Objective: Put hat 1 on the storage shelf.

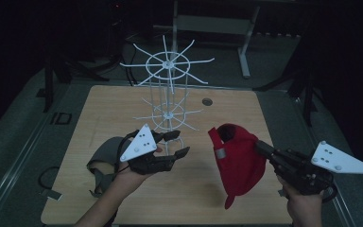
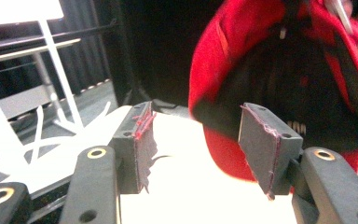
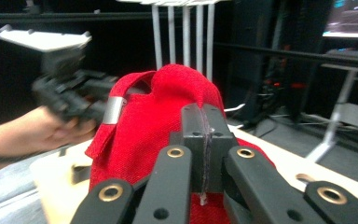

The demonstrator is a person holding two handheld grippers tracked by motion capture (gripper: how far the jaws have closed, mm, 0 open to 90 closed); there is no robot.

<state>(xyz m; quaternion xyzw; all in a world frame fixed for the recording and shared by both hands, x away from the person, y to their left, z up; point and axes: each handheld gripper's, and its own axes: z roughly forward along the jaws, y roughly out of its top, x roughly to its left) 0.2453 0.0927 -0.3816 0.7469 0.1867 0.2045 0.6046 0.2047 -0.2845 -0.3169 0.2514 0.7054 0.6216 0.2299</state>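
Note:
A red cap (image 1: 238, 158) hangs above the right half of the wooden table (image 1: 194, 198), and my right gripper (image 1: 259, 146) is shut on its edge. In the right gripper view the jaws (image 3: 204, 119) are pressed together on the red cap (image 3: 140, 140). My left gripper (image 1: 176, 144) is open just left of the cap, in front of the white wire rack (image 1: 168, 90). From the left gripper view, its fingers (image 2: 140, 140) stand apart with nothing between them, and the red cap (image 2: 261, 56) hangs close ahead to the right.
A grey cap (image 1: 105, 153) lies on the table's left side, partly under my left hand. The wire rack has thin arms that spread out at two levels. A small round hole (image 1: 207, 101) marks the tabletop behind the red cap. Dark floor and stands surround the table.

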